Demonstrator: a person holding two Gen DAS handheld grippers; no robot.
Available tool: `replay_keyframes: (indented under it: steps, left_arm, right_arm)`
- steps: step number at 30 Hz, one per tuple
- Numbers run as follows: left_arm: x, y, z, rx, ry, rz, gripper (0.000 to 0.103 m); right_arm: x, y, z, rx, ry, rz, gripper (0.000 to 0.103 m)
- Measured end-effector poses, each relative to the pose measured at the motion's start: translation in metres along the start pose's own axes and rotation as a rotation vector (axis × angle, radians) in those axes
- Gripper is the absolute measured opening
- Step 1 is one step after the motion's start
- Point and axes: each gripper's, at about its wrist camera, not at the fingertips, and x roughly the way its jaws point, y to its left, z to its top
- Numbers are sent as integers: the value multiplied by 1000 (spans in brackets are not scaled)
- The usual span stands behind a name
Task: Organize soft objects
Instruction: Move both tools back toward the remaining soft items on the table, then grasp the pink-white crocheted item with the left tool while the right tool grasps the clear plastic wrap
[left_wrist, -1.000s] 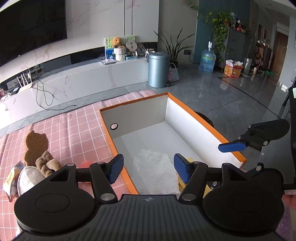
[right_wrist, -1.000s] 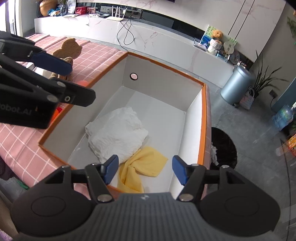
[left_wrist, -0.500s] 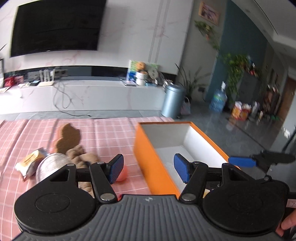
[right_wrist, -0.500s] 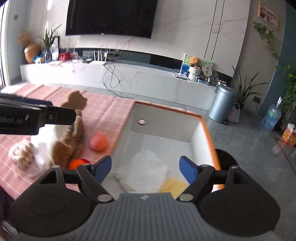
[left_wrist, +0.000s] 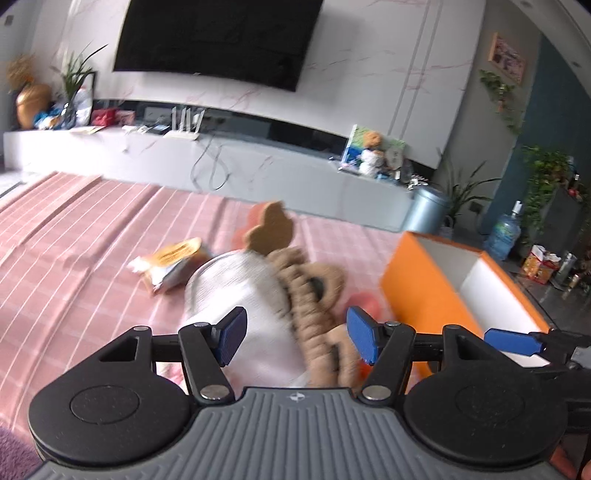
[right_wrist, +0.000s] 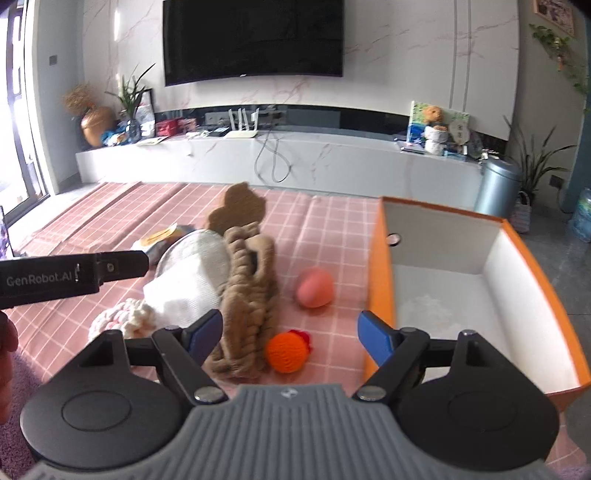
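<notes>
Soft toys on pink cloth (right_wrist: 325, 236): one brown knit (right_wrist: 247, 295), two balls.

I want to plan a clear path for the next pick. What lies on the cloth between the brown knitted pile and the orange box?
In the right wrist view, a pink ball and an orange knitted ball lie between the brown knitted pile and the orange box.

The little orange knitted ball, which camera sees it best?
The right wrist view: the orange knitted ball lies in full sight on the pink checked cloth, beside the brown braided toy. In the blurred left wrist view only an orange sliver shows behind a finger.
</notes>
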Motion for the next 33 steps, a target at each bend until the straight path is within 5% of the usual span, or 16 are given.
replay_keyframes:
  steps: [3, 11, 19, 25, 33]
  left_arm:
    - [1, 19, -14, -1, 31, 38, 73]
    - [6, 31, -30, 61, 48, -4, 73]
    - [31, 28, -45, 231, 110, 164, 80]
    - [55, 23, -54, 387, 218, 276, 80]
    - [75, 25, -60, 447, 272, 288, 87]
  right_arm:
    - [11, 13, -5, -25, 18, 17, 79]
    - [44, 21, -18, -53, 100, 20, 68]
    - [59, 26, -18, -61, 115, 65, 63]
    - [59, 37, -3, -119, 46, 108, 58]
    - [91, 63, 15, -213, 68, 235, 58]
